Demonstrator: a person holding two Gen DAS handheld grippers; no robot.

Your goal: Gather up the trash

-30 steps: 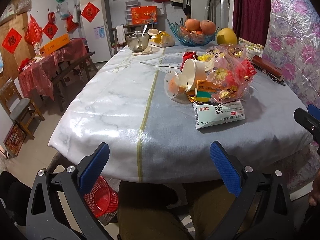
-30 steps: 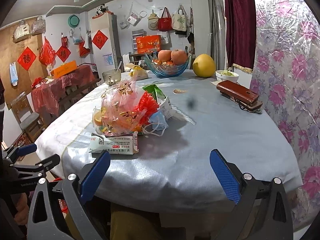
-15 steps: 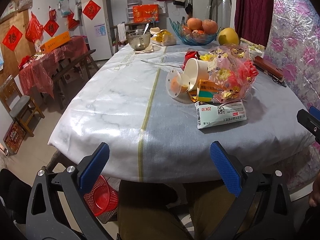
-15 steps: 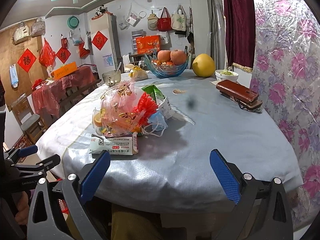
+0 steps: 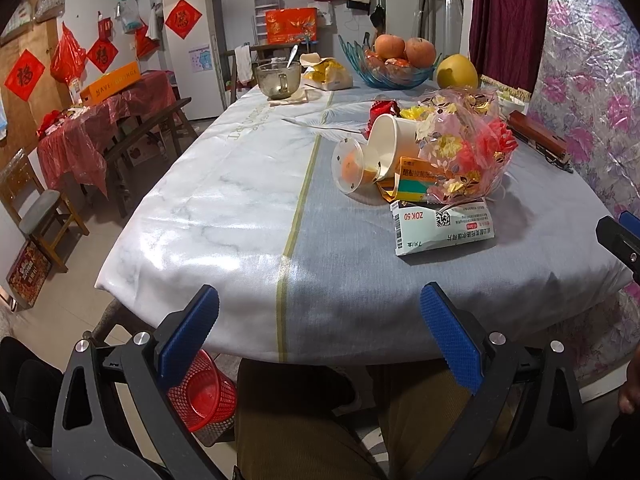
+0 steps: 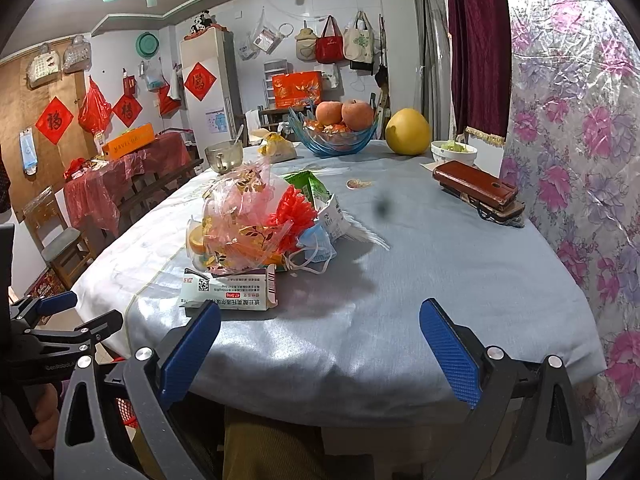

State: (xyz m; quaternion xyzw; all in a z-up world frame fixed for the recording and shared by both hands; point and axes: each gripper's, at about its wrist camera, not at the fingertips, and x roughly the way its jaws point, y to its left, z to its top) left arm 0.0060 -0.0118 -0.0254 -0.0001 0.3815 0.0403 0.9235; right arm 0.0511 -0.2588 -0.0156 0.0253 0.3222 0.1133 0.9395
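Observation:
A heap of trash lies on the table: a white medicine box [image 5: 442, 227] [image 6: 228, 293] nearest me, a crumpled floral plastic bag [image 5: 464, 152] [image 6: 240, 220], a tipped white paper cup [image 5: 390, 146], a clear lid with orange peel [image 5: 348, 165], an orange carton [image 5: 416, 178] and a blue face mask [image 6: 316, 246]. My left gripper [image 5: 320, 330] hangs open before the table's near edge, well short of the heap. My right gripper [image 6: 320, 340] is open too, just right of the medicine box. A red mesh basket [image 5: 202, 394] stands on the floor under the table edge.
Farther back on the table [image 5: 224, 200] stand a glass fruit bowl [image 5: 394, 66], a pomelo [image 6: 408, 132], a glass mug [image 5: 278, 78], a white bowl [image 6: 454, 152] and a brown wallet [image 6: 474, 184]. A floral covered wall [image 6: 568, 160] runs along the right. Chairs and a red-covered table stand left.
Both grippers have crept slightly forward toward the table; the heap looks a little nearer. Nothing was taken hold of and both stay open.

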